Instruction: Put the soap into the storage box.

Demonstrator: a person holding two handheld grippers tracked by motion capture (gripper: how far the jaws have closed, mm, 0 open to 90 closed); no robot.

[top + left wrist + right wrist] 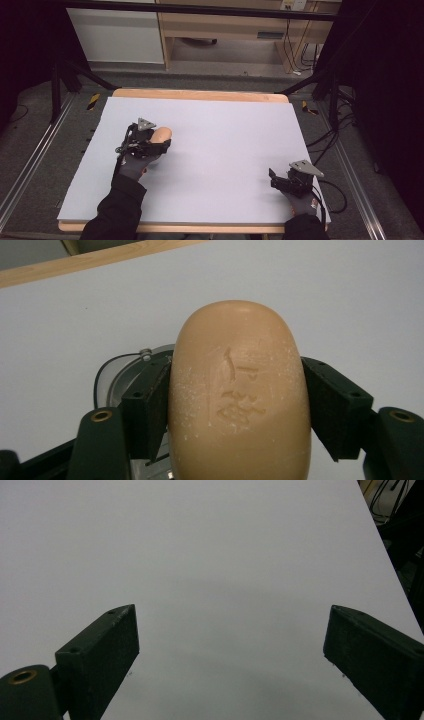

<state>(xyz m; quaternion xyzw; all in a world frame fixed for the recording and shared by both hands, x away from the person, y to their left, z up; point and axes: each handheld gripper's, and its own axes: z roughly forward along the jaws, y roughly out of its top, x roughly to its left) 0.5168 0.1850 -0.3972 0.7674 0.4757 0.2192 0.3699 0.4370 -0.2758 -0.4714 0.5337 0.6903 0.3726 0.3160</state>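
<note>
A tan oval bar of soap (240, 395) with a stamped mark on its face sits between the black jaws of my left gripper (237, 405), which press on both its sides. In the high view the soap (161, 134) sticks out past the left gripper (159, 142) over the left half of the white board (225, 130). My right gripper (278, 181) rests near the board's front right corner; its jaws stand wide apart with only bare board between them (230, 650).
The white board lies on a wooden table whose edge (200, 94) shows at the back. Black frame legs (325, 85) and cables (330, 140) stand off the table's right side. A wooden cabinet (225, 25) is behind.
</note>
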